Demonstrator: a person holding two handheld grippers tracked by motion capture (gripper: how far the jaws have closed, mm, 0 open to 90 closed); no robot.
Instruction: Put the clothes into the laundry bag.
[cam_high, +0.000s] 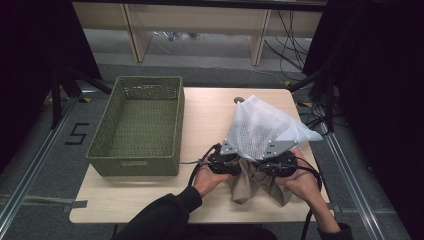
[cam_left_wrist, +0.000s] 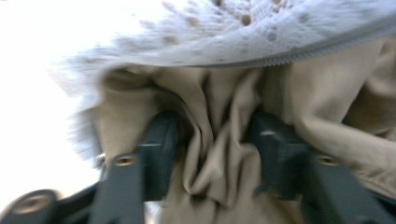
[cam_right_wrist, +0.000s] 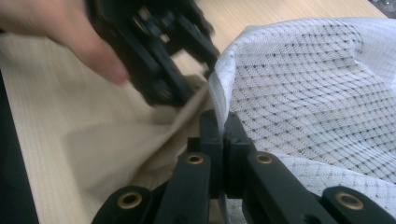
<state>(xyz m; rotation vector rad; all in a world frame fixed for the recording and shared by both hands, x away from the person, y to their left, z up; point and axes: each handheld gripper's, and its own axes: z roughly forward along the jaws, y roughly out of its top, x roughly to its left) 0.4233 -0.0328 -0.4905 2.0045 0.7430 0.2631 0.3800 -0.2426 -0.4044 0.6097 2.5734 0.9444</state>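
Two grippers are working side by side at the near edge of the wooden table (cam_high: 210, 120) in the high view. I am holding the left gripper (cam_high: 226, 156) at about seven o'clock from the white mesh laundry bag (cam_high: 260, 127), and the right gripper (cam_high: 278, 159) at about five o'clock from it. Beige cloth (cam_high: 250, 185) is hanging out of the bag's mouth between my two hands, at six o'clock from the bag. A green woven basket (cam_high: 140, 122) is sitting well apart at nine o'clock on the table.

In the left gripper view, my jaws are standing partly open with a bunched fold of the beige cloth (cam_left_wrist: 219, 154) lying between them; the pads are touching its sides, but I cannot tell whether they are pressing. The bag's zipped mesh edge (cam_left_wrist: 261, 51) is arching over the cloth at twelve o'clock.

In the right gripper view, my jaws are pinched fully together on the hem of the mesh bag (cam_right_wrist: 317, 88), which is spreading away toward two o'clock. The beige cloth (cam_right_wrist: 121, 144) is spilling out at nine o'clock, and my other hand (cam_right_wrist: 60, 28) with its gripper is working at eleven o'clock.
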